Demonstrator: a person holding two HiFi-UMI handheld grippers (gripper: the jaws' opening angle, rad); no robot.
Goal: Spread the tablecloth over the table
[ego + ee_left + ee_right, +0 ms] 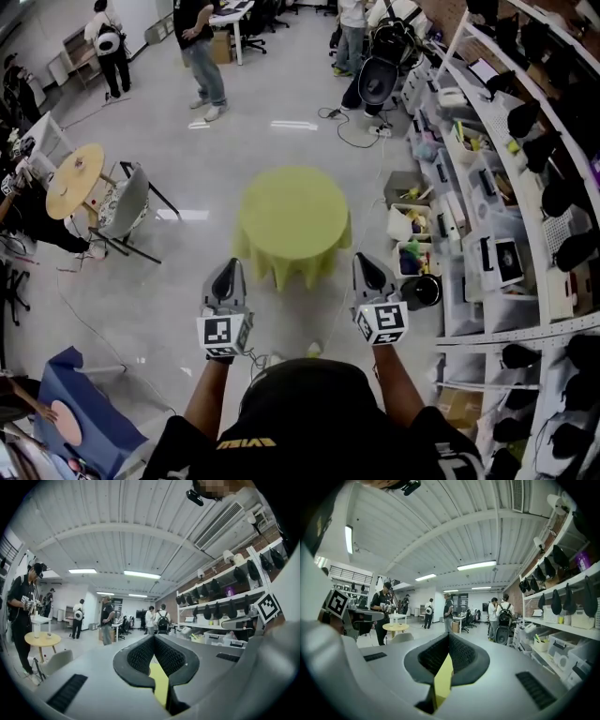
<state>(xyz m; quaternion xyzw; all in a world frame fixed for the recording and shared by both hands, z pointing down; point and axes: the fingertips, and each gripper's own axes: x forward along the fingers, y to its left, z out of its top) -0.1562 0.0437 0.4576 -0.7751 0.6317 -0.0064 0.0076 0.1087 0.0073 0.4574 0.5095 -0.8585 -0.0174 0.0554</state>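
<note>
Evidently | tablecloth [292, 223] drapes table | table itself hidden beneath

Open floor [291, 323] before table [292, 220]; bins [412, 239] crowd right (chair [127, 202] left).

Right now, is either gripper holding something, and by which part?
Nothing is held. The left gripper and right gripper are both shut and empty; the tablecloth lies spread, apart from them.

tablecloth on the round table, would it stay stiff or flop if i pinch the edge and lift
Probably floppy: the tablecloth hangs in soft wavy folds around its hem. Likely light, since it drapes closely to the round shape beneath. It may slide if tugged sideways; nothing sits on it.
</note>
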